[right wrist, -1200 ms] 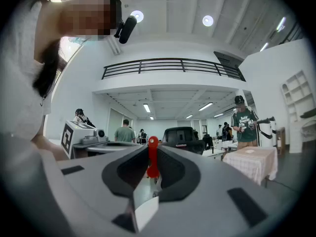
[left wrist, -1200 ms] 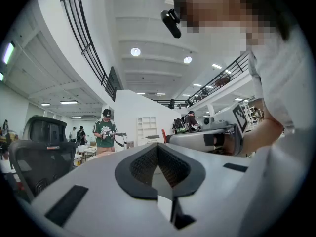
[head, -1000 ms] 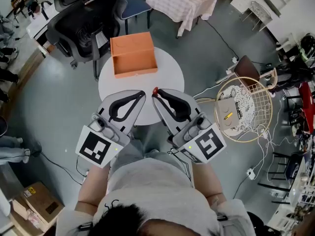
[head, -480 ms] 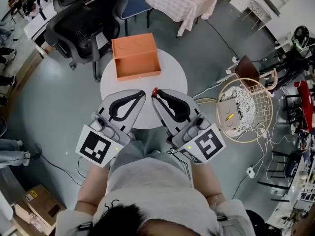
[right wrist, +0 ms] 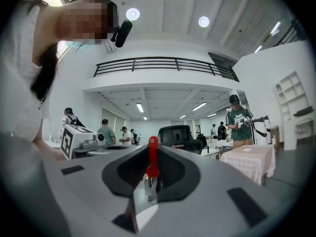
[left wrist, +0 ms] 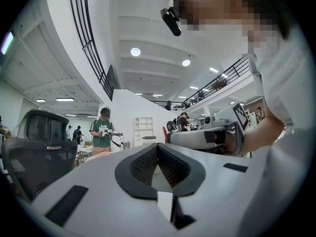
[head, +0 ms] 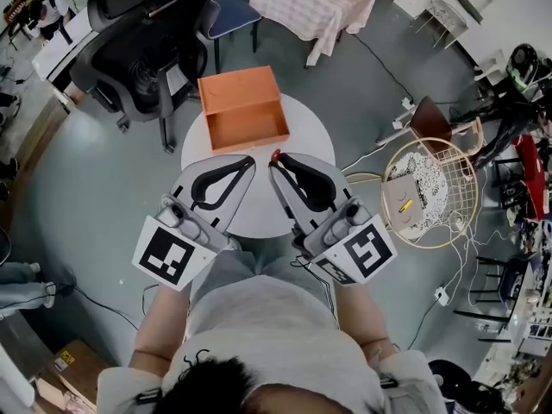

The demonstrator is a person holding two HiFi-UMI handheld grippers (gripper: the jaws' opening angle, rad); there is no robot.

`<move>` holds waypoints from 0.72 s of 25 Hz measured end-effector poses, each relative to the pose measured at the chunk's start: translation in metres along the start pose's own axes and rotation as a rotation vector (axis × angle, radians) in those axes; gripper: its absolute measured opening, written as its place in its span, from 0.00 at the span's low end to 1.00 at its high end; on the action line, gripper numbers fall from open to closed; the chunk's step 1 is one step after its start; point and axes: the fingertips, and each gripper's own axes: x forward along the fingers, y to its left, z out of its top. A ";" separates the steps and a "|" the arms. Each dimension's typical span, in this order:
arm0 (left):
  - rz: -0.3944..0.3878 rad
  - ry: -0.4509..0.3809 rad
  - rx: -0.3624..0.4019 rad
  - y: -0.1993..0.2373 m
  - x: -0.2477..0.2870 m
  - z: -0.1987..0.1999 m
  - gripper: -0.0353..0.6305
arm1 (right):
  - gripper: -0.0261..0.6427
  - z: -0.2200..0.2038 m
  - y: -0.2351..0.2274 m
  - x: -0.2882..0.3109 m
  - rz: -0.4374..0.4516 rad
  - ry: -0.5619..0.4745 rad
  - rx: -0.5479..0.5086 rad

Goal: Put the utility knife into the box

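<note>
An open orange box (head: 246, 109) stands at the far side of a round white table (head: 315, 136). Both grippers hang side by side above the table's near half, short of the box. My right gripper (head: 274, 164) is shut on a red utility knife (head: 274, 155), whose red end sticks out past the fingertips. In the right gripper view the knife (right wrist: 152, 157) stands upright between the closed jaws of that gripper (right wrist: 152, 171). My left gripper (head: 249, 159) is shut with nothing in it, and the left gripper view shows this gripper (left wrist: 158, 147) with bare pads pressed together.
A black office chair (head: 147, 54) stands left of the box, and a blue chair (head: 228, 11) behind it. A table with a checked cloth (head: 310, 3) is further back. A round wire basket (head: 429, 192) and floor cables lie to the right. People stand in the distance.
The table and box have slid slightly down and to the right in the head view. Both grippers keep the same pose, and the knife stays in the right one.
</note>
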 end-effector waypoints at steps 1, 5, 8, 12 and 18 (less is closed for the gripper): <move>-0.007 -0.001 -0.002 0.002 -0.001 -0.001 0.07 | 0.13 -0.001 0.001 0.003 -0.005 0.002 -0.002; -0.023 -0.007 -0.018 0.009 -0.001 -0.003 0.07 | 0.13 -0.004 0.003 0.010 -0.019 0.018 0.000; -0.023 -0.003 -0.031 0.015 0.000 -0.005 0.07 | 0.13 -0.005 0.001 0.015 -0.019 0.029 0.000; -0.012 -0.005 -0.035 0.021 0.003 -0.007 0.07 | 0.13 -0.007 -0.005 0.020 -0.010 0.032 0.003; 0.034 0.003 -0.038 0.027 0.012 -0.010 0.07 | 0.13 -0.011 -0.018 0.026 0.032 0.037 0.019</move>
